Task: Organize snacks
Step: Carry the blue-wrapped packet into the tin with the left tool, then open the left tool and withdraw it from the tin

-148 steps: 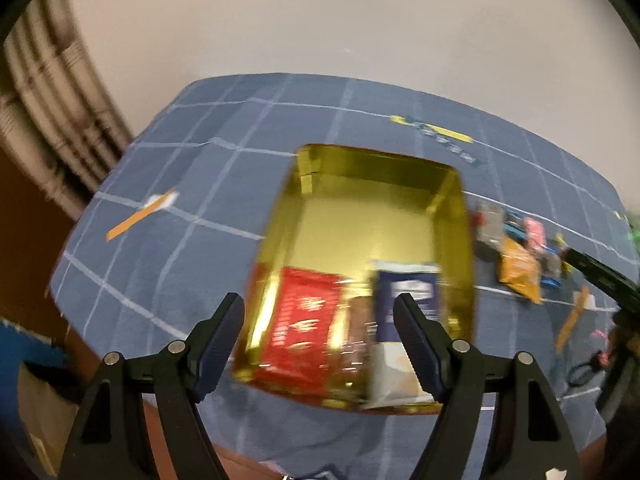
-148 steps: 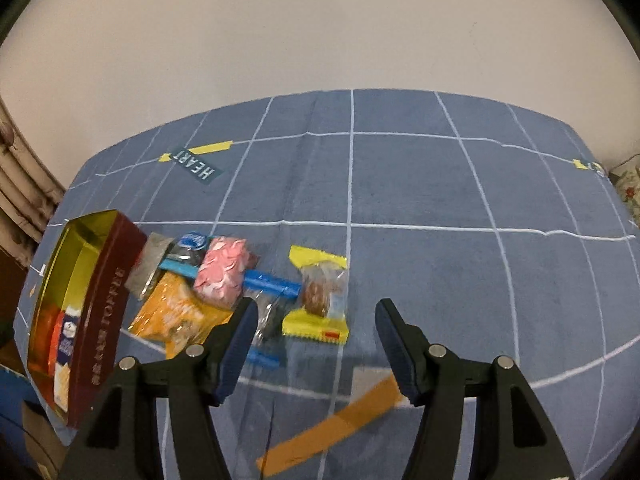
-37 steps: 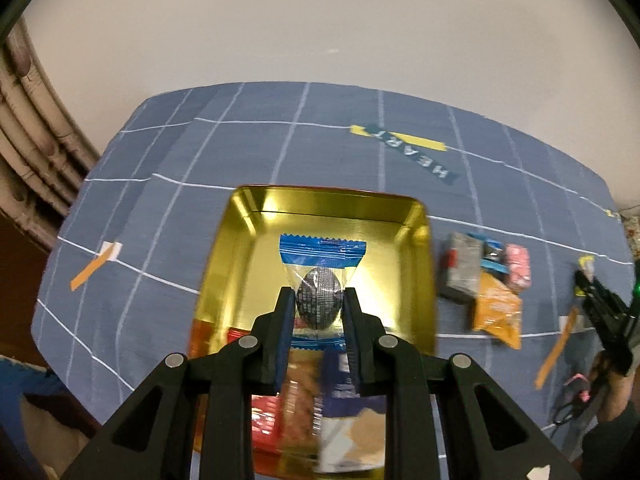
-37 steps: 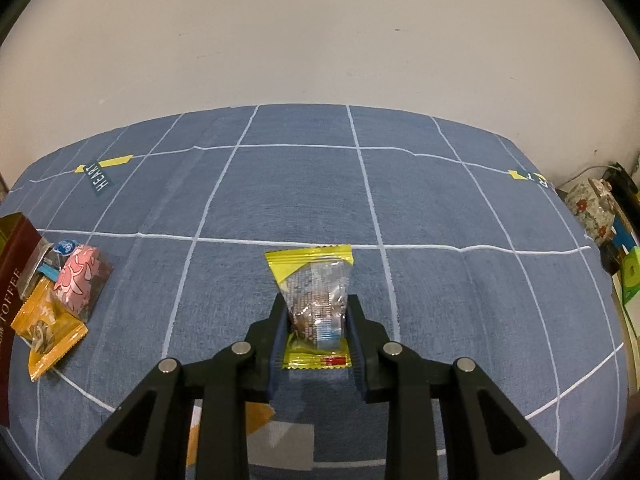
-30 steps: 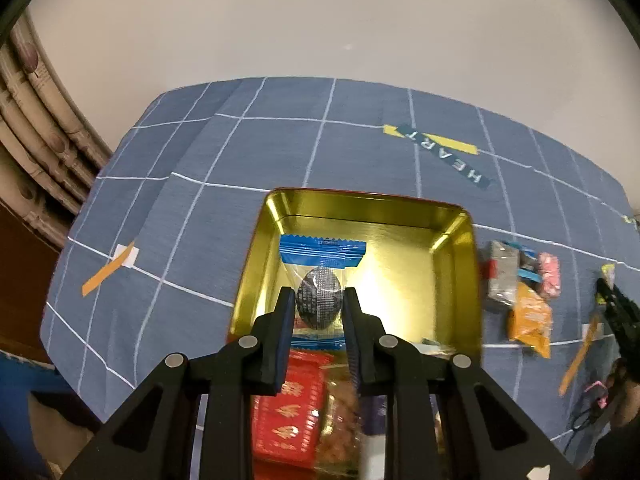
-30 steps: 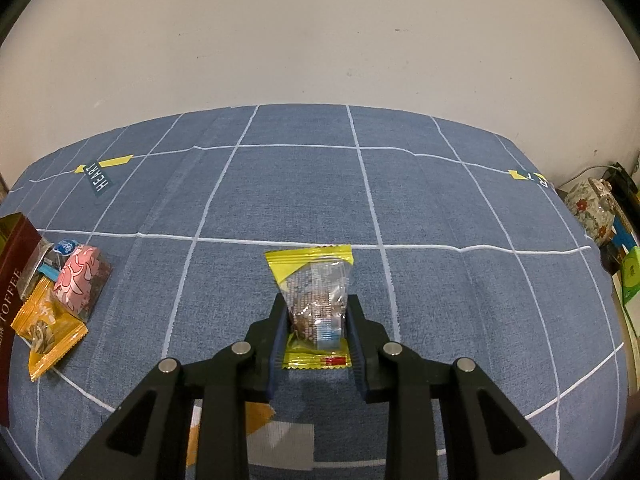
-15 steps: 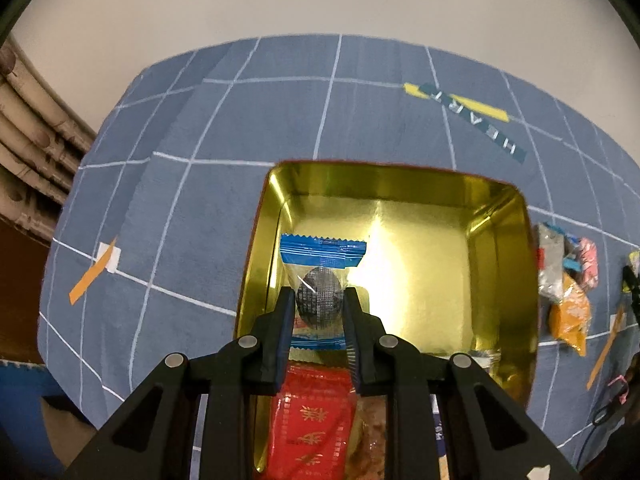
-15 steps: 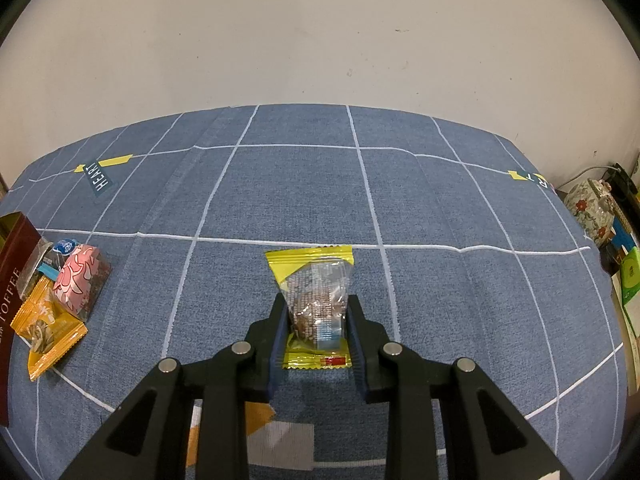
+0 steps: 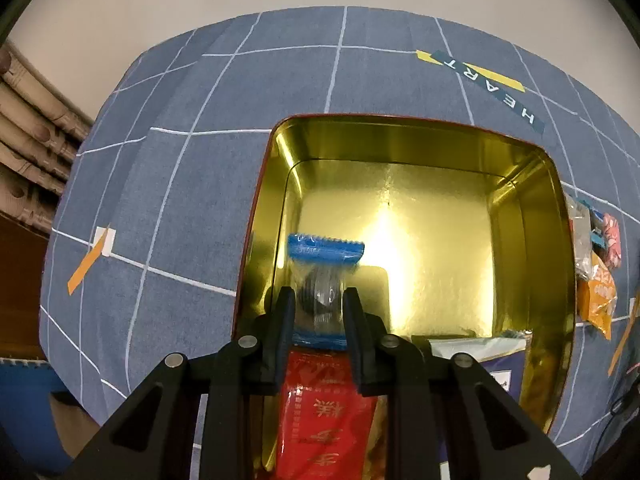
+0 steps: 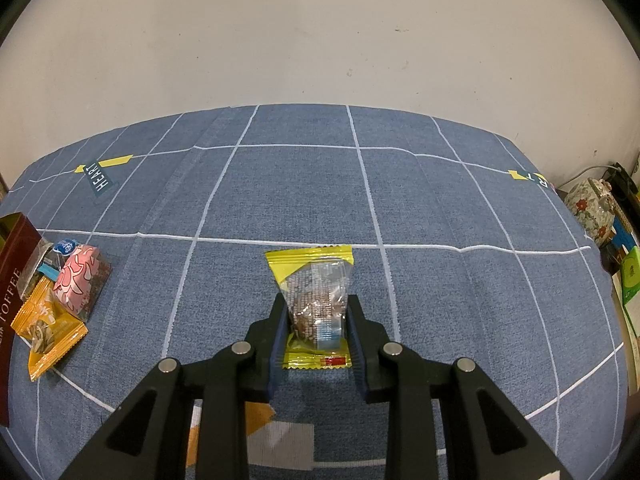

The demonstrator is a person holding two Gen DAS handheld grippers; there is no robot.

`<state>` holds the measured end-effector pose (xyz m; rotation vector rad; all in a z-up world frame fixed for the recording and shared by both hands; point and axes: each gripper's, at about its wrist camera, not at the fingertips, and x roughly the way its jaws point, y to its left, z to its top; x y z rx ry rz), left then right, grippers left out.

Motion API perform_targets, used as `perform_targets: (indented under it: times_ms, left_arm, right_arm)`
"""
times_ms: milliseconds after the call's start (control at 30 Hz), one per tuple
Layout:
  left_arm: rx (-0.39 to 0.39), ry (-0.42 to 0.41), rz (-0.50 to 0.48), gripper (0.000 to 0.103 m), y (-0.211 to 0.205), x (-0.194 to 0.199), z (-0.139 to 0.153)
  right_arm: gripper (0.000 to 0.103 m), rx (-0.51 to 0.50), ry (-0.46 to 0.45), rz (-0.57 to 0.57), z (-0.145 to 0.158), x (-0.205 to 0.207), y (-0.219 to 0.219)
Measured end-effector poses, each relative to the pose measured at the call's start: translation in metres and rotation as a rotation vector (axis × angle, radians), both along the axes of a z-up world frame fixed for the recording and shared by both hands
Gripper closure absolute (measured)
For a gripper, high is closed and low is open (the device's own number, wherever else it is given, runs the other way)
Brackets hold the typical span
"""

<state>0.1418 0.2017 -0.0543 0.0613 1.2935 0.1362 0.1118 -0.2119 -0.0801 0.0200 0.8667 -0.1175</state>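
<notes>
In the left wrist view my left gripper (image 9: 318, 300) is shut on a blue-edged clear snack packet (image 9: 325, 276) with a dark round sweet inside, held low inside the gold tin (image 9: 520, 216) near its left wall. A red packet (image 9: 324, 412) and a white-and-navy packet (image 9: 492, 360) lie in the tin's near end. In the right wrist view my right gripper (image 10: 316, 312) is shut on a yellow-edged packet (image 10: 316, 280) of brown candy above the blue checked cloth (image 10: 440, 280). The tin's dark red side (image 10: 12, 276) shows at the left edge.
Loose snacks lie beside the tin: a pink packet (image 10: 78, 276), an orange packet (image 10: 46, 330) and a blue one (image 10: 64, 246). Orange tape (image 10: 256, 420) marks the cloth near me. A floral pot (image 10: 592, 208) and clutter sit past the table's right edge.
My left gripper has sunk toward the tin with the blue packet, so the tin fills more of the view. The right gripper and its yellow packet have stayed put.
</notes>
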Motion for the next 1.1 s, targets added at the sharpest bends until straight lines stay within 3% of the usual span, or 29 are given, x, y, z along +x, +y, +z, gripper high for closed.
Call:
perform_targets:
  times_ms: [533,700,967,1100]
  left_arm:
    - [0.009,-0.023,-0.011,0.074,-0.003,-0.006,0.005]
    - [0.019,-0.06,-0.02,0.067,-0.003,-0.014,0.018]
    - [-0.018,-0.138,0.029,0.066,0.007,-0.037,0.038]
    - [0.012,-0.203,0.046,0.061,0.011,-0.054,0.046]
  right_arm:
    - [0.075,0.002,-0.001,-0.001,0.0,0.0,0.0]
    - [0.075,0.002,-0.001,-0.001,0.0,0.0,0.0]
    - [0.075,0.005,-0.002,-0.003,-0.001,0.0,-0.001]
    - [0.075,0.003,-0.002,-0.004,0.0,0.0,0.0]
